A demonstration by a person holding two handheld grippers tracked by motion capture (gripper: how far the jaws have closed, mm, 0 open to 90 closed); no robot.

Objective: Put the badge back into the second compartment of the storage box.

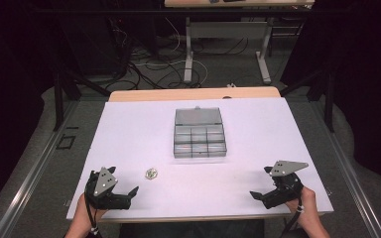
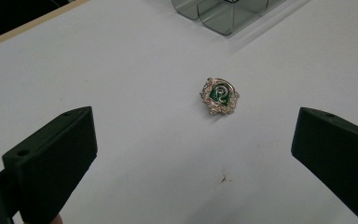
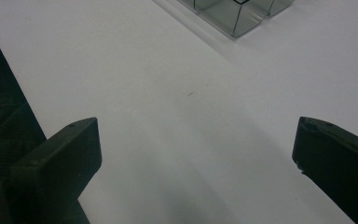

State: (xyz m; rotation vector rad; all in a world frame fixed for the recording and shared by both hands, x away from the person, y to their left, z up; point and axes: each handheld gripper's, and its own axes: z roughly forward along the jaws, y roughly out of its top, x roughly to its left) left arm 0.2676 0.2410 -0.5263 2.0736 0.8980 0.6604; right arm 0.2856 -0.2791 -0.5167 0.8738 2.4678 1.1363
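A small silvery brooch with a green centre (image 1: 152, 173) (image 2: 219, 96) lies on the white table top (image 1: 139, 129), a little ahead of my left gripper (image 1: 124, 179) (image 2: 193, 149). That gripper rests near the front left edge, its jaws wide apart and nothing between them. A clear plastic compartment box (image 1: 199, 134) with its lid folded back sits in the middle of the table; its corner is seen as the box (image 2: 223, 14) and the box (image 3: 235, 14) in the gripper views. My right gripper (image 1: 259, 182) (image 3: 196, 158) stands open near the front right edge, over bare table.
Beyond the white top a wooden strip (image 1: 193, 93) marks the far edge. Behind it are desk legs (image 1: 188, 54) and cables on the floor. Metal rails (image 1: 34, 168) run along both sides of the table.
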